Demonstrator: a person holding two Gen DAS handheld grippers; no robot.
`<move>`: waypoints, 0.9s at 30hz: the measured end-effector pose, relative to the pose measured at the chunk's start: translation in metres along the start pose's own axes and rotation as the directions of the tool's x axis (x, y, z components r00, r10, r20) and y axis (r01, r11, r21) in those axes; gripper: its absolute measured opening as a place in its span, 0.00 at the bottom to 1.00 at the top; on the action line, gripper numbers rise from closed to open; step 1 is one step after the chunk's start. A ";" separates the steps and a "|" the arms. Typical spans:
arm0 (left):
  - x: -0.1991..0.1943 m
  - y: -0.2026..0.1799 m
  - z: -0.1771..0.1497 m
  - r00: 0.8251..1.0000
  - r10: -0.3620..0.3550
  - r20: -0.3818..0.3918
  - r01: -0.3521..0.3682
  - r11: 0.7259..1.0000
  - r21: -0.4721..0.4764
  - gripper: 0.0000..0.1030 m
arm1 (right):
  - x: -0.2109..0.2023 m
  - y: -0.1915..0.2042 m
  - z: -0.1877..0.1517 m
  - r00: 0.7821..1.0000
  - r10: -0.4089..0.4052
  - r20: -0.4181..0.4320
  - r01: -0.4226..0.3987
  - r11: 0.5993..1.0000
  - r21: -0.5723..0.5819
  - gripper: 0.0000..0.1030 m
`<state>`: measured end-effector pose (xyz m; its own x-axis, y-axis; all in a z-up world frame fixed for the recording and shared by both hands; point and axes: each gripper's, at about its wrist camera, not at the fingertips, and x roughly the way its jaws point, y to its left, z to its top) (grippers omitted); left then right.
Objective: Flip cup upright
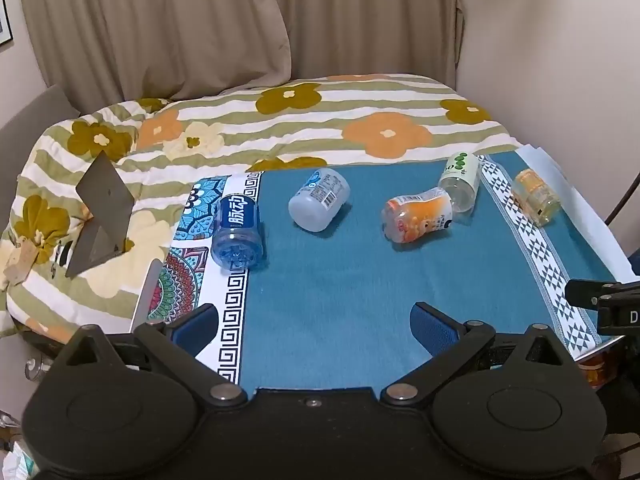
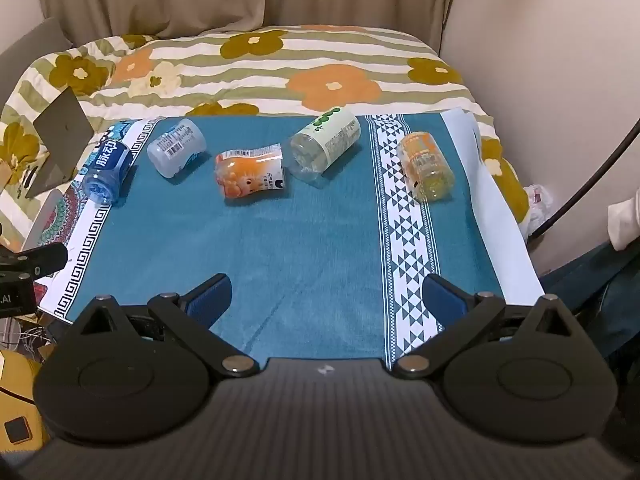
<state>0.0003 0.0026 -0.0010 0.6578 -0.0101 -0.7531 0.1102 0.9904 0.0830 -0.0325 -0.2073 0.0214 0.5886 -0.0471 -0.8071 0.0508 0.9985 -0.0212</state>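
Several cut-bottle cups lie on their sides on a blue cloth (image 1: 340, 280). From left to right: a blue-label cup (image 1: 238, 232) (image 2: 107, 172), a white cup (image 1: 319, 199) (image 2: 176, 153), an orange-label cup (image 1: 418, 214) (image 2: 248, 174), a green-dot cup (image 1: 460, 182) (image 2: 324, 143) and a yellow cup (image 1: 536, 197) (image 2: 426, 166). My left gripper (image 1: 316, 326) is open and empty, over the near edge of the cloth. My right gripper (image 2: 326, 298) is open and empty, also at the near edge, well short of the cups.
The cloth (image 2: 320, 240) lies on a floral quilt (image 1: 280, 120) on a bed. A grey folded stand (image 1: 100, 216) sits on the quilt at the left. A curtain (image 1: 160, 20) and a wall are behind. The right gripper's body (image 1: 608, 304) shows at the right edge.
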 end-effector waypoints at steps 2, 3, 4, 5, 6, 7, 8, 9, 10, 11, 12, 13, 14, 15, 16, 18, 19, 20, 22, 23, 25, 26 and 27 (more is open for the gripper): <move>0.001 0.004 0.004 1.000 -0.001 -0.003 0.001 1.000 -0.011 1.00 | 0.000 0.000 -0.001 1.000 0.002 0.003 -0.002 1.000 0.000 1.00; -0.002 0.002 0.001 1.000 0.007 0.012 -0.007 1.000 -0.004 1.00 | 0.000 0.000 -0.001 1.000 0.001 0.001 -0.001 1.000 -0.002 1.00; -0.003 0.003 0.001 1.000 0.006 0.011 -0.006 1.000 -0.005 1.00 | 0.000 0.000 -0.001 1.000 0.001 -0.001 -0.001 1.000 -0.001 1.00; -0.003 0.003 0.002 1.000 0.007 0.008 -0.007 1.000 -0.004 1.00 | 0.000 0.000 -0.001 1.000 0.002 -0.001 -0.002 1.000 -0.001 1.00; -0.003 0.003 0.003 1.000 0.012 0.008 -0.012 1.000 -0.003 1.00 | 0.000 -0.001 -0.001 1.000 0.002 -0.001 -0.002 1.000 0.000 1.00; -0.003 0.002 0.003 1.000 0.018 0.009 -0.018 1.000 -0.001 1.00 | 0.000 0.000 -0.002 1.000 0.000 0.001 0.000 1.000 -0.002 1.00; -0.005 0.000 0.001 1.000 0.023 0.015 -0.023 1.000 -0.001 1.00 | 0.000 0.000 -0.002 1.000 0.003 0.002 -0.003 1.000 0.000 1.00; -0.005 0.003 0.000 1.000 0.019 0.014 -0.019 1.000 -0.004 1.00 | -0.001 0.004 0.000 1.000 0.007 0.003 -0.007 1.000 0.002 1.00; -0.005 0.003 -0.001 1.000 0.020 0.013 -0.020 1.000 -0.004 1.00 | -0.001 0.004 0.000 1.000 0.009 0.004 -0.009 1.000 0.004 1.00; -0.005 0.003 -0.001 1.000 0.020 0.014 -0.020 1.000 -0.004 1.00 | -0.001 0.004 0.000 1.000 0.008 0.004 -0.008 1.000 0.005 1.00; -0.005 0.004 -0.001 1.000 0.019 0.014 -0.019 1.000 -0.004 1.00 | -0.002 0.006 0.001 1.000 0.005 0.005 -0.005 1.000 0.005 1.00; -0.006 0.004 -0.001 1.000 0.020 0.014 -0.020 1.000 -0.002 1.00 | -0.001 0.006 0.001 1.000 0.003 0.005 -0.003 1.000 0.006 1.00; -0.006 0.004 -0.001 1.000 0.020 0.014 -0.020 1.000 0.000 1.00 | -0.002 0.005 0.002 1.000 0.003 0.005 -0.003 1.000 0.008 1.00; -0.007 0.003 -0.001 1.000 0.020 0.015 -0.020 1.000 0.002 1.00 | -0.002 0.005 0.002 1.000 0.004 0.005 -0.004 1.000 0.007 1.00; -0.007 0.003 -0.001 1.000 0.019 0.015 -0.019 1.000 0.004 1.00 | -0.002 0.003 0.000 1.000 0.004 0.006 -0.004 1.000 0.009 1.00; -0.007 0.003 -0.001 1.000 0.018 0.015 -0.018 1.000 0.008 1.00 | -0.003 0.002 0.000 1.000 0.005 0.003 -0.005 1.000 0.010 1.00; -0.007 0.003 -0.001 1.000 0.019 0.013 -0.019 1.000 0.010 1.00 | -0.002 0.003 0.000 1.000 0.004 0.004 -0.004 1.000 0.009 1.00; -0.007 0.003 -0.001 1.000 0.020 0.013 -0.020 1.000 0.008 1.00 | -0.002 0.003 0.000 1.000 0.005 0.004 -0.005 1.000 0.009 1.00; -0.007 0.003 -0.002 1.000 0.017 0.011 -0.017 1.000 0.007 1.00 | -0.002 0.003 0.000 1.000 0.004 0.004 -0.004 1.000 0.008 1.00; -0.007 0.003 -0.001 1.000 0.015 0.010 -0.016 1.000 0.007 1.00 | -0.002 0.003 0.000 1.000 0.004 0.005 -0.004 1.000 0.007 1.00; -0.007 0.002 -0.001 1.000 0.016 0.011 -0.016 1.000 0.009 1.00 | -0.002 0.003 0.000 1.000 0.002 0.005 -0.002 1.000 0.005 1.00; -0.008 0.002 -0.001 1.000 0.017 0.011 -0.017 1.000 0.010 1.00 | -0.003 0.003 0.000 1.000 0.001 0.006 -0.001 1.000 0.004 1.00; -0.008 0.002 -0.001 1.000 0.018 0.012 -0.018 1.000 0.012 1.00 | -0.003 0.003 0.000 1.000 0.003 0.005 -0.003 1.000 0.006 1.00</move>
<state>-0.0056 0.0043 0.0043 0.6687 0.0057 -0.7435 0.1072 0.9888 0.1040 -0.0334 -0.2044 0.0237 0.5931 -0.0445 -0.8039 0.0543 0.9984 -0.0152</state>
